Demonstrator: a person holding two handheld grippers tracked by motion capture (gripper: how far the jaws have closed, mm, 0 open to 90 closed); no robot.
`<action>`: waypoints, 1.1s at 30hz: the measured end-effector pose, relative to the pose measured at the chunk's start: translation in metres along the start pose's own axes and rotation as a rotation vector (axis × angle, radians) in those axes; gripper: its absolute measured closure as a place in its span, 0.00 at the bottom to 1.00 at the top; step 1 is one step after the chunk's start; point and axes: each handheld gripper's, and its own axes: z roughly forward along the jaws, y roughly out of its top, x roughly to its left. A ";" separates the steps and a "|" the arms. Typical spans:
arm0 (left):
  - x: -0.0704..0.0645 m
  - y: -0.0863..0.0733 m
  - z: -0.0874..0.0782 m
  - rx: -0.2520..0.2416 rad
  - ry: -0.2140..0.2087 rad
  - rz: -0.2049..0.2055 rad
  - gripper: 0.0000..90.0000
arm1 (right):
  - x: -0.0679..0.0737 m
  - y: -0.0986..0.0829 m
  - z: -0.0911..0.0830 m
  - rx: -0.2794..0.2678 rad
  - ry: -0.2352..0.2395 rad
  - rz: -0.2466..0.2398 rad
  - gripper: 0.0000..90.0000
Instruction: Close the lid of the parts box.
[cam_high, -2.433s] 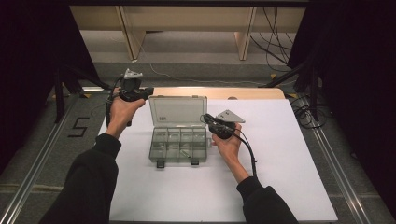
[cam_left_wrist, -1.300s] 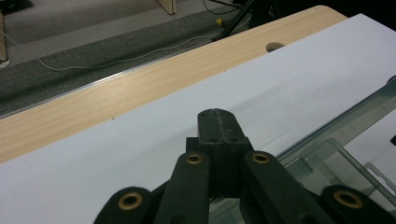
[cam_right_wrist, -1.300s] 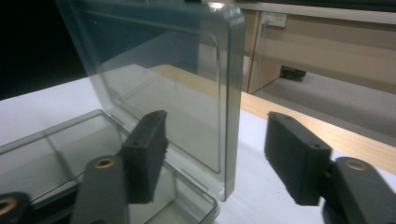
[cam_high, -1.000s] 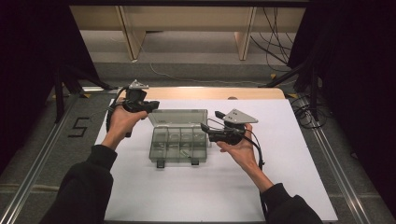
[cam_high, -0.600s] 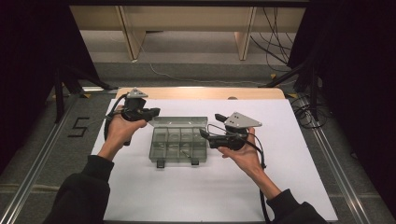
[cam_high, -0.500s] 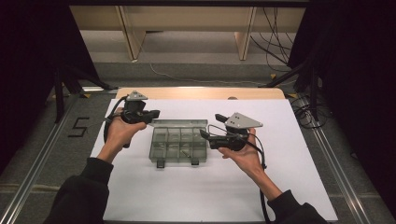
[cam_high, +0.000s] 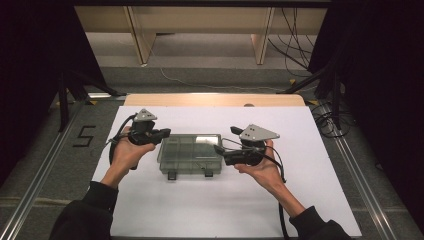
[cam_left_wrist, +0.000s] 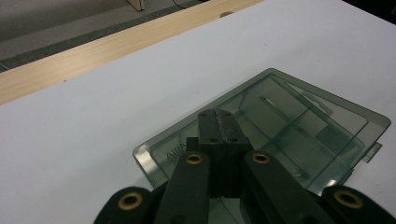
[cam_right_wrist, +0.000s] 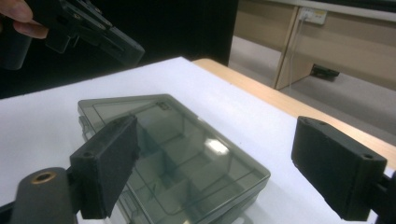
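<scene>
High view first: the white desk carries a smoky clear plastic organiser box near its middle, and the two hand-held tools flank it. The left tool sits at the box's left far corner, its tip at the lid's edge; the right tool sits just beside the box's right side, pointing toward it.

Left gripper view shows the left tool with its jaws pressed together, nothing between them, hovering over the lid's near corner; whether it touches the lid cannot be told. Right gripper view shows the right tool spread wide, the box lying between and beyond its two pads, apart from both.

The box lies flat with its lid shut. It is grey-tinted and see-through, with inner dividers forming small compartments visible through the lid. Two dark latches sit on its near edge.
</scene>
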 end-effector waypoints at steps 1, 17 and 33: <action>0.000 -0.003 -0.001 -0.002 -0.005 -0.004 0.99 | 0.000 -0.001 0.001 0.003 0.008 -0.002 0.19; -0.012 -0.030 -0.012 -0.065 -0.009 -0.001 0.99 | 0.004 -0.015 0.005 0.102 0.061 0.003 0.56; -0.016 -0.054 -0.016 -0.029 -0.015 0.005 0.99 | 0.008 -0.028 0.010 0.209 0.112 -0.066 0.96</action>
